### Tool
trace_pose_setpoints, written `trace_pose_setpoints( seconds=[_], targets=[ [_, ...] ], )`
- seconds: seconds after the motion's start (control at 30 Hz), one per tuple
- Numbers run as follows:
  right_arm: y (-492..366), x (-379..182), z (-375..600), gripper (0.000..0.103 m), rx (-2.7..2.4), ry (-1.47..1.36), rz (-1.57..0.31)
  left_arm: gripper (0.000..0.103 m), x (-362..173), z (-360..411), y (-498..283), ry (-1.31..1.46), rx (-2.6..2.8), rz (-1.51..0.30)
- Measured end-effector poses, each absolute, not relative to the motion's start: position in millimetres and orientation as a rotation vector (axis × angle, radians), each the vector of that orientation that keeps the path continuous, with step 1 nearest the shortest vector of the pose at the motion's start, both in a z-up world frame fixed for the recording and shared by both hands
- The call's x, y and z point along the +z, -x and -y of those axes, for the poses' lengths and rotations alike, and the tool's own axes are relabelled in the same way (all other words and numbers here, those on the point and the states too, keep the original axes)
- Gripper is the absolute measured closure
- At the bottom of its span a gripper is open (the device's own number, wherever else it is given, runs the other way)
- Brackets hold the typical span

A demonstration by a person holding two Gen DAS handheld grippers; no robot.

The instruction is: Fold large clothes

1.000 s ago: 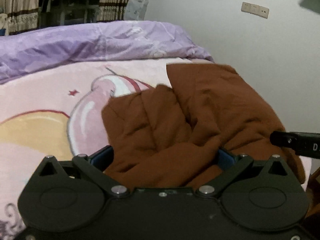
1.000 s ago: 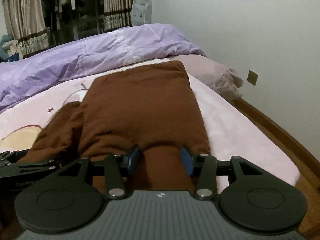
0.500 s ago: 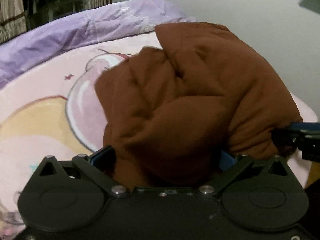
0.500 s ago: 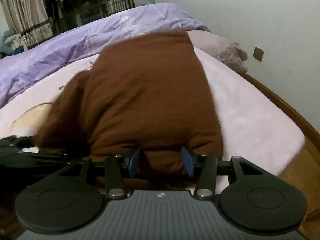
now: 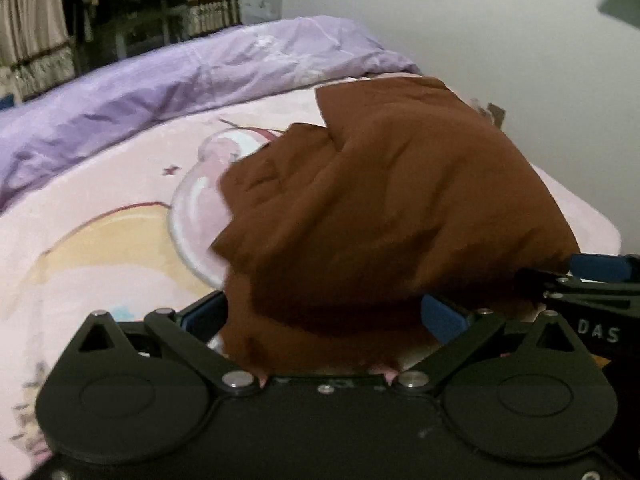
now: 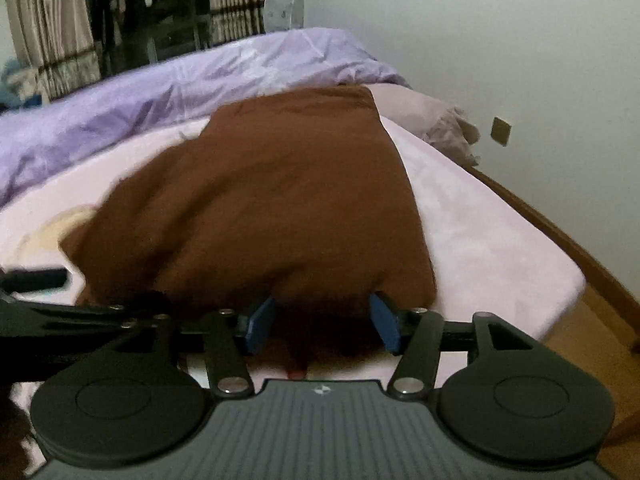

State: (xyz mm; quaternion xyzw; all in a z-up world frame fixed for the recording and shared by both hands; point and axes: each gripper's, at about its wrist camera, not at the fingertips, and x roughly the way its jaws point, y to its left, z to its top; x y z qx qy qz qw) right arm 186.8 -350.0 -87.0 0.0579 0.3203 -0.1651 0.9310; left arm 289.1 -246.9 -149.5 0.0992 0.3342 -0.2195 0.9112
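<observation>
A large brown garment (image 5: 380, 208) lies in a bulky fold on the pink bed sheet (image 5: 100, 248), near the bed's right corner; it also shows in the right wrist view (image 6: 280, 200). My left gripper (image 5: 324, 314) stands wide open at the garment's near edge, with cloth bulging between its blue pads. My right gripper (image 6: 322, 322) is open too, its blue pads either side of the near hem. The right gripper's tip (image 5: 596, 268) shows at the left view's right edge, and the left gripper (image 6: 36, 280) shows at the right view's left edge.
A purple duvet (image 5: 180, 80) is heaped along the far side of the bed. A pale pillow (image 6: 440, 120) lies at the far right corner. The bed's wooden edge (image 6: 568, 240) and floor run along the right, under a white wall.
The garment's near part was lifted and carried forward over itself, then lowered onto the bed as a thicker fold. Both grippers travelled with it and now sit low at its near edge.
</observation>
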Motion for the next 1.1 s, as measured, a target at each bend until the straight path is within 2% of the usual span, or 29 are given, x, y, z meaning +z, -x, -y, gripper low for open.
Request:
trace_pose_setpoints(
  seconds=[0.1, 0.23, 0.3, 0.43, 0.63, 1.1],
  targets=[
    [-163.7, -84.4, 343.4, 0.035, -0.372, -0.139, -0.636, 0.0, -143.7, 240.0, -261.9, -0.259, -0.376, -0.691],
    [-123.3, -77.8, 331.1, 0.023, -0.377, -0.162, -0.596, 0.0, -133.1, 224.3, -215.8, -0.245, -0.364, -0.615],
    [-108.0, -72.6, 327.0, 0.022, -0.389, -0.152, -0.589, 0.0, -129.0, 219.1, -195.2, -0.232, -0.373, -0.611],
    [-87.3, -67.4, 323.2, 0.015, -0.384, -0.143, -0.558, 0.0, -124.7, 221.9, -170.8, -0.265, -0.348, -0.575],
    [-89.1, -63.8, 320.3, 0.015, -0.388, -0.126, -0.567, 0.0, -111.9, 226.1, -154.8, -0.276, -0.343, -0.525],
    [-85.1, -65.0, 306.7, 0.015, -0.359, -0.108, -0.558, 0.0, -116.9, 217.0, -155.9, -0.258, -0.321, -0.558]
  ],
)
